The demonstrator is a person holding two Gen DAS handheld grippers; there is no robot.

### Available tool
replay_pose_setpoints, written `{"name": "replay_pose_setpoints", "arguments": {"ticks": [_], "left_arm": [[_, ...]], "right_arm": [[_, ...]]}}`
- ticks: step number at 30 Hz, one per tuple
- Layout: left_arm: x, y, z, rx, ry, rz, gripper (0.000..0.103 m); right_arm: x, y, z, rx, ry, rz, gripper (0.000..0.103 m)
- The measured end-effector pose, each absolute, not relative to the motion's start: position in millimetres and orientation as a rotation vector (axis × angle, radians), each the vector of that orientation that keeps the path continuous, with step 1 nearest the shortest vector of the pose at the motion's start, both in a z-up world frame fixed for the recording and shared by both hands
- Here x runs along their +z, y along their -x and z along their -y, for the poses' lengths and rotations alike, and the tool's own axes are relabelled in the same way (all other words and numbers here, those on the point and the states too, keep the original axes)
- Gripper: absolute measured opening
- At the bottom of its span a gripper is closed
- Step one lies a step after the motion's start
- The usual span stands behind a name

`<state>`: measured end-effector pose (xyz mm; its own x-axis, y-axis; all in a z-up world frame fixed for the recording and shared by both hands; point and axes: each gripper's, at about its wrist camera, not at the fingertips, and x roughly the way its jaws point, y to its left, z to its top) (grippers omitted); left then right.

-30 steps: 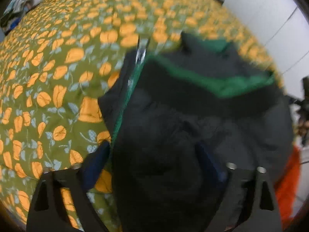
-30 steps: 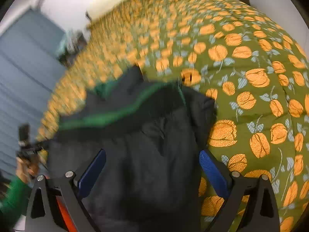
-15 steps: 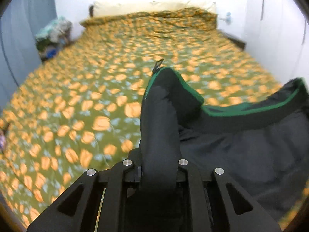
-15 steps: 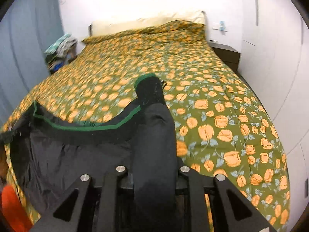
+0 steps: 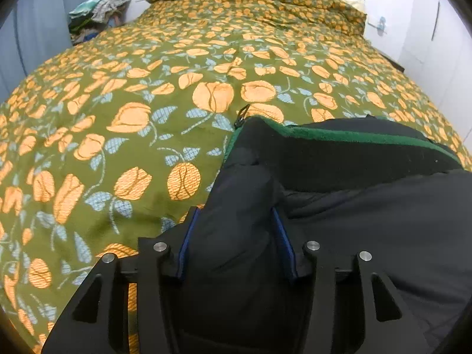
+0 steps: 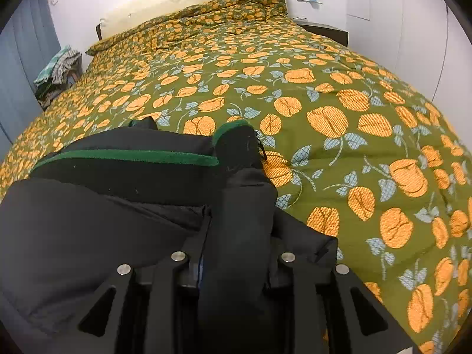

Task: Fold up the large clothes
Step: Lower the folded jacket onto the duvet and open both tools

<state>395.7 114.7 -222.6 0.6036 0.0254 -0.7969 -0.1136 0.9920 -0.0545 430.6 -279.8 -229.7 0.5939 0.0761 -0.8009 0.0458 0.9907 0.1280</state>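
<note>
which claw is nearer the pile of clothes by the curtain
Left. The left claw grips the black jacket on the side toward the pile of clothes; the right claw grips its far end.

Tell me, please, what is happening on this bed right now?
A person holding a gripper in each hand is laying out a black jacket with green trim on the floral bedspread. The left gripper and the right gripper each have a bunch of its fabric between their fingers near the collar. Their jaws have just been opening. No fold is made yet.
</note>
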Motion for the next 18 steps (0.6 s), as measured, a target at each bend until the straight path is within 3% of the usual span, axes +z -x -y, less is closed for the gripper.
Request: {"name": "replay_pose_setpoints", "arguments": {"ticks": [18], "left_arm": [[-231.9, -398.6, -119.9, 0.063, 0.141, -0.904, 0.05]], "right_arm": [[-243.2, -431.8, 278.2, 0.008, -0.167, -0.886, 0.028]]}}
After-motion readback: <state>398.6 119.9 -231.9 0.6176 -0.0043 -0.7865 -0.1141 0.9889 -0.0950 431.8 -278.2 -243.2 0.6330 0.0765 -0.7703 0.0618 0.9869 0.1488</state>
